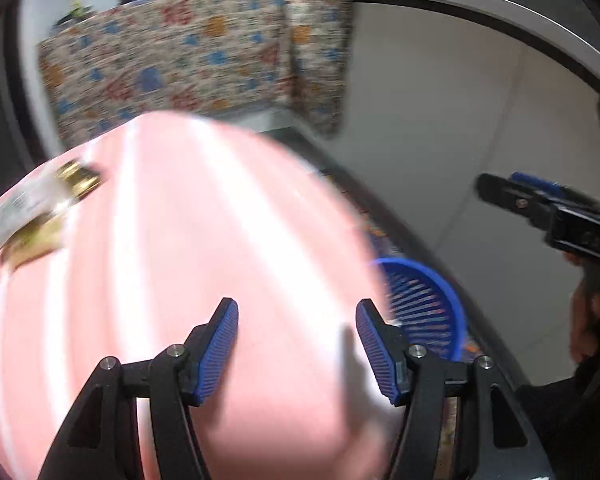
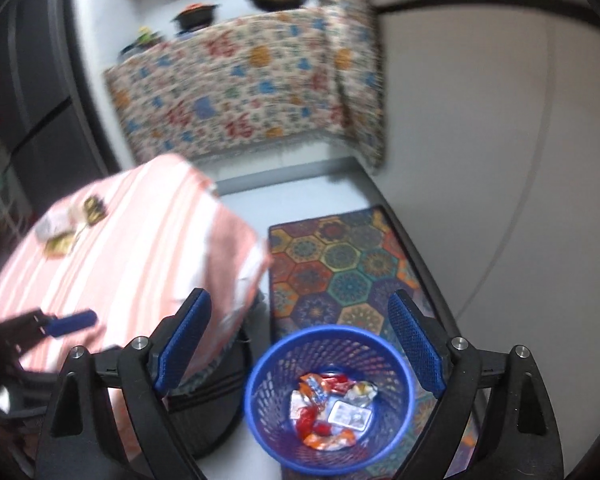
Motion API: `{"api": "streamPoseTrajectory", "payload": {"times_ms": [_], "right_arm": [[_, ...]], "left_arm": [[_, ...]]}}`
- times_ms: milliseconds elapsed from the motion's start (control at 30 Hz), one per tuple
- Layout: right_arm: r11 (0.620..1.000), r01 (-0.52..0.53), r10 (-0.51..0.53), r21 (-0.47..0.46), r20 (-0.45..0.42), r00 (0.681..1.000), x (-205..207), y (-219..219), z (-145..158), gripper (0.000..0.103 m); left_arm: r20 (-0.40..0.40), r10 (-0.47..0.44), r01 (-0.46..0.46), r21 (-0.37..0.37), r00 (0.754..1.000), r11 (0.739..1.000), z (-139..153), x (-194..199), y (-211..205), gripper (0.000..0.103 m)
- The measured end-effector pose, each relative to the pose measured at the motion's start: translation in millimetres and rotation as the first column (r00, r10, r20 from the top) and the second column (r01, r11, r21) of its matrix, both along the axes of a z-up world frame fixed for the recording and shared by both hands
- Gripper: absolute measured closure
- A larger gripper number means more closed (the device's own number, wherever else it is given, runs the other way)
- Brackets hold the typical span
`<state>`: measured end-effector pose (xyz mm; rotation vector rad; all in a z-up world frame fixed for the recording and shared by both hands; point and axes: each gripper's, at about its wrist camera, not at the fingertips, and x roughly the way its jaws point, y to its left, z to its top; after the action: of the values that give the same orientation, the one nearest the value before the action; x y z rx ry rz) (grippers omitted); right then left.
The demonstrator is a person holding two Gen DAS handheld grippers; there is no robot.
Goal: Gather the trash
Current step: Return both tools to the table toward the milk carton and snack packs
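Both grippers, left (image 1: 296,340) and right (image 2: 300,356), gape empty over the blue plastic mesh basket (image 2: 400,364); gold wrappers (image 2: 76,224) on the pink striped tablecloth (image 2: 140,256) need fetching

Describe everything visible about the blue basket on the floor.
The blue basket is a round plastic bin with perforated lattice walls and a solid rim. It stands upright on the patterned mat, beside the pink-striped cloth. Inside lie crumpled wrappers, red, orange and silver. Nothing grips it; the right gripper hangs open above it.
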<state>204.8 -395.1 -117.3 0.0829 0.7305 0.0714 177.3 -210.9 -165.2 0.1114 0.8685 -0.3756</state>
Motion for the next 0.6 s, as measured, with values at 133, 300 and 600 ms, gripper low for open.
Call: {"api": "streamPoseTrajectory", "payload": {"times_ms": [133,300,600], "right_arm": [[0.993,-0.107,0.107,-0.055,0.001,0.994,5.9,47.8,-2.2,0.010],[0.971,-0.223,0.221,-0.084,-0.030,0.975,9.1,100.3,-14.1,0.005],[0.906,-0.414,0.399,-0.084,-0.153,0.904,17.2,190.2,-43.6,0.005]], "left_arm": [[-0.032,0.109,-0.108,0.019,0.994,0.994,-7.3,-4.6,54.8,0.041],[-0.011,0.219,-0.218,0.042,0.976,0.975,-6.3,-9.4,111.0,0.037],[-0.019,0.321,-0.319,0.061,0.947,0.946,-9.0,-9.9,178.5,0.036]]}}
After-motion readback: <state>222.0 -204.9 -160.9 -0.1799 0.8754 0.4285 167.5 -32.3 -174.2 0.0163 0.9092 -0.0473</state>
